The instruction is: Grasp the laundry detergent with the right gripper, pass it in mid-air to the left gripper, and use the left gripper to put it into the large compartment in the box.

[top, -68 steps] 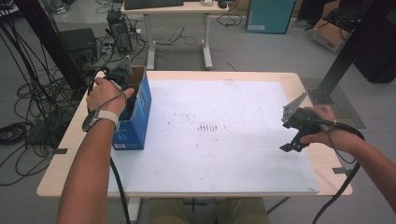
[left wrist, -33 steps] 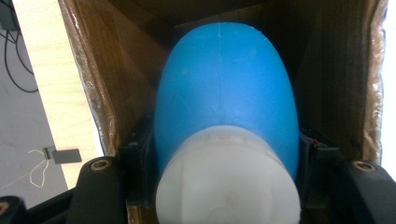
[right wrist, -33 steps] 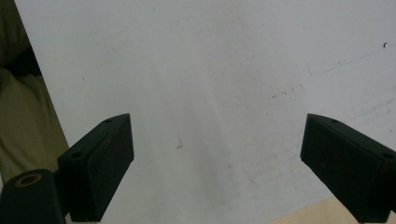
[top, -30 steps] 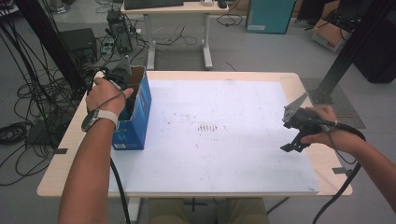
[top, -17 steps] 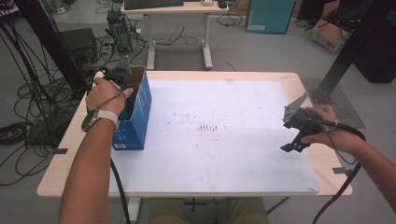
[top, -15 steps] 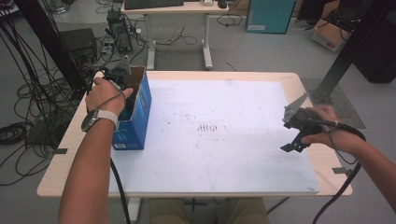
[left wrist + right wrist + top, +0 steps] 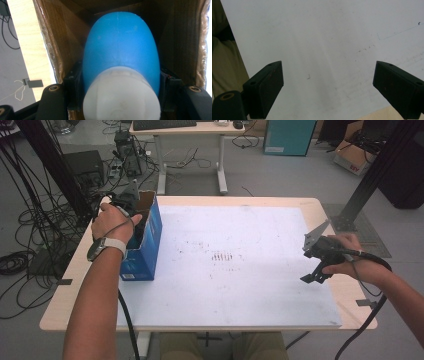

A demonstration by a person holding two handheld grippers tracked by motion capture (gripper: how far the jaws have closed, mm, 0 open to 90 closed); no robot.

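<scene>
A blue cardboard box [image 7: 145, 254] with an open top stands at the table's left edge. My left gripper [image 7: 136, 220] reaches down into it, mostly hidden under the hand. In the left gripper view it [image 7: 121, 83] is shut on a rounded blue object with a white end [image 7: 121, 57], with brown box walls [image 7: 52, 47] on both sides. My right gripper [image 7: 313, 270] hovers low over the right side of the white sheet [image 7: 235, 285]. In the right gripper view it [image 7: 329, 85] stands open, with nothing between its black fingers [image 7: 265, 85].
The white sheet covers most of the wooden table [image 7: 332, 217] and has faint dark marks [image 7: 222, 256] at its middle. Cables [image 7: 30, 255] lie on the floor at the left. A desk [image 7: 190, 130] and boxes stand beyond the table.
</scene>
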